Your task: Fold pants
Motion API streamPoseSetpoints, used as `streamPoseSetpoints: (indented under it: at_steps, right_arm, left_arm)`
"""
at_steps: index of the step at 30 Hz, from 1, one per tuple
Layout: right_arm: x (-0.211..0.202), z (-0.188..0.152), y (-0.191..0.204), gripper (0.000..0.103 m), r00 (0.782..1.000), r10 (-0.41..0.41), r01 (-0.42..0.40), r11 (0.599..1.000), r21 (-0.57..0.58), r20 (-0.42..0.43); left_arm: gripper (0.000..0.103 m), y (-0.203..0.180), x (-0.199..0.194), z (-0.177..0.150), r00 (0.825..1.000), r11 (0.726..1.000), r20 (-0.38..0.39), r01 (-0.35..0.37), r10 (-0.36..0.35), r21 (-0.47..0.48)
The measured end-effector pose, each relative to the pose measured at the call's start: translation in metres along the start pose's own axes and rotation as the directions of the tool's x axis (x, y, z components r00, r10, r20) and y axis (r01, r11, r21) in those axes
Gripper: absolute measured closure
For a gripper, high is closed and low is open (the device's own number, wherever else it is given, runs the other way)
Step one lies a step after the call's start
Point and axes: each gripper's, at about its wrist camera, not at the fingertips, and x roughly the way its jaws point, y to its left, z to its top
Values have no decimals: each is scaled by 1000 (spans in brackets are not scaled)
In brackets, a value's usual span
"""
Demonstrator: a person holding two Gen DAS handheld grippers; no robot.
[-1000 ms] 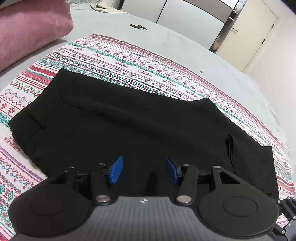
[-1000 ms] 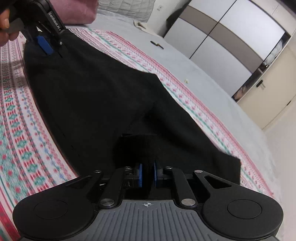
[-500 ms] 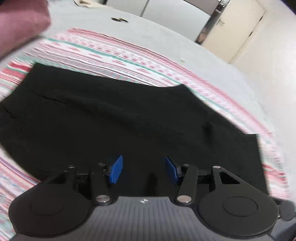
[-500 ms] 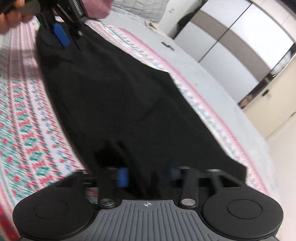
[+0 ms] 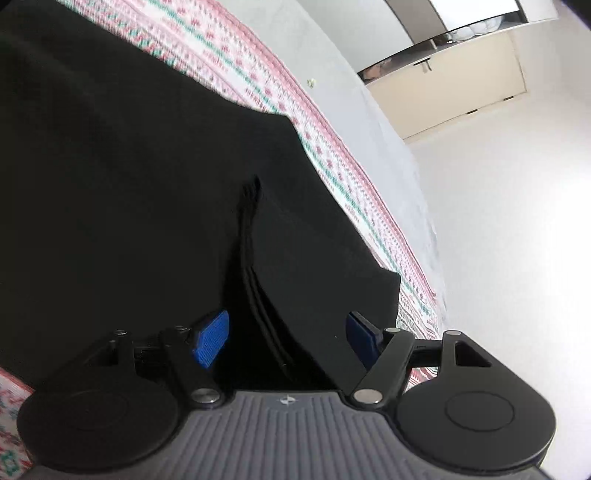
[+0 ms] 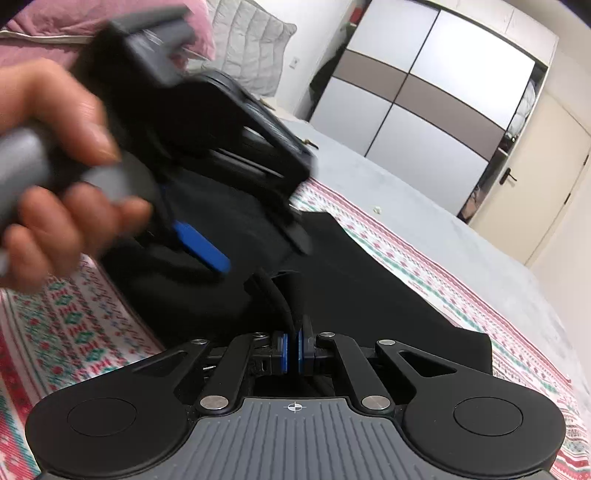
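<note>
Black pants (image 5: 129, 177) lie on a patterned cloth over the bed. In the left wrist view my left gripper (image 5: 286, 338) is open, its blue pads on either side of a layered fold edge (image 5: 255, 269) of the pants. In the right wrist view my right gripper (image 6: 293, 349) is shut on a bunched black edge of the pants (image 6: 369, 295). The left gripper (image 6: 258, 236), blurred, hovers open just ahead of it, held by a hand (image 6: 48, 166).
The red, green and white patterned cloth (image 6: 62, 332) covers a grey bedsheet (image 6: 424, 192). A pink pillow (image 6: 74, 22) and a grey pillow (image 6: 251, 55) lie at the head. A wardrobe (image 6: 424, 92) and a door (image 6: 535, 177) stand beyond the bed.
My left gripper swung along the pants toward the right gripper and tilted. My right gripper opened briefly, then shut on the pants' edge again.
</note>
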Motion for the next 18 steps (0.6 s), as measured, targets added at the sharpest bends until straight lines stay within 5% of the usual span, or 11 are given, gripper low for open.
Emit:
streamPoseSetpoints:
  at_steps: [2, 4, 5, 8, 13, 18]
  right_arm:
    - [-4, 0, 6, 100, 1000, 12, -12, 1000, -7, 16]
    - [-6, 0, 9, 100, 999, 35, -35, 999, -5, 32]
    - [-8, 1, 11, 100, 998, 43, -42, 999, -7, 40]
    - [-9, 5, 15, 100, 997, 45, -45, 999, -13, 56]
    - [-4, 6, 22, 100, 997, 54, -57, 996, 62, 61]
    - [4, 18, 44, 92, 993, 97, -105, 986, 128, 63]
  left_arm:
    - [21, -3, 3, 2, 1000, 1000, 1, 0, 0, 22]
    - [46, -8, 0, 2, 1000, 998, 18, -5, 3, 66]
    - [69, -9, 0, 4, 1000, 996, 25, -6, 4, 89]
    - [69, -9, -9, 9, 999, 989, 43, 11, -18, 146]
    - [69, -19, -22, 20, 995, 944, 88, -82, 56, 320]
    - [69, -16, -63, 50, 966, 838, 227, -227, 127, 496]
